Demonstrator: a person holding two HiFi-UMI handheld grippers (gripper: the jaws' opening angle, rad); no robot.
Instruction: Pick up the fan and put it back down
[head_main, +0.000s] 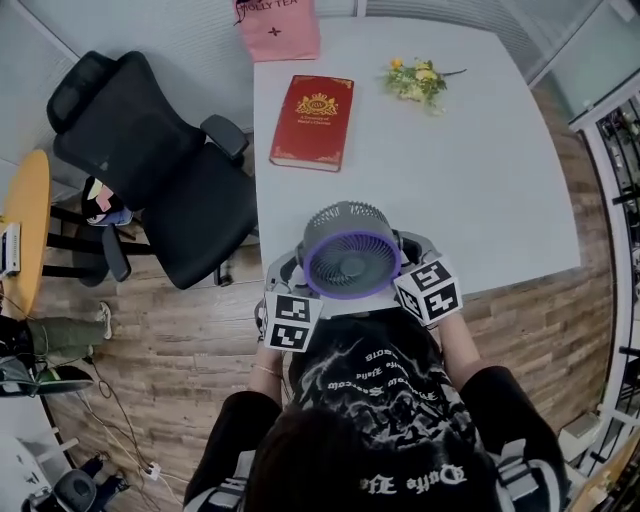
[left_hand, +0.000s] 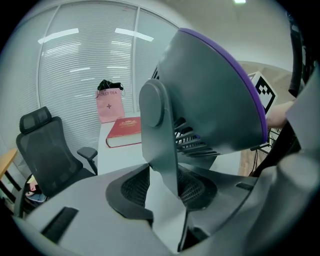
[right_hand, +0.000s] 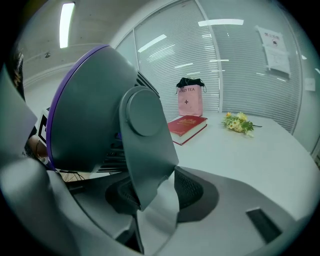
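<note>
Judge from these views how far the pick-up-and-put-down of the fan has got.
Done: the left gripper and right gripper each clamp a side arm of the fan. In hand: the fan looks lifted at the near edge of the table. Left: setting it back down and letting go.

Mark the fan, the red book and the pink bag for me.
fan (head_main: 351, 262), head view, centre of the front grille.
red book (head_main: 313, 121), head view, middle of the cover.
pink bag (head_main: 280, 35), head view, on its pink side.
</note>
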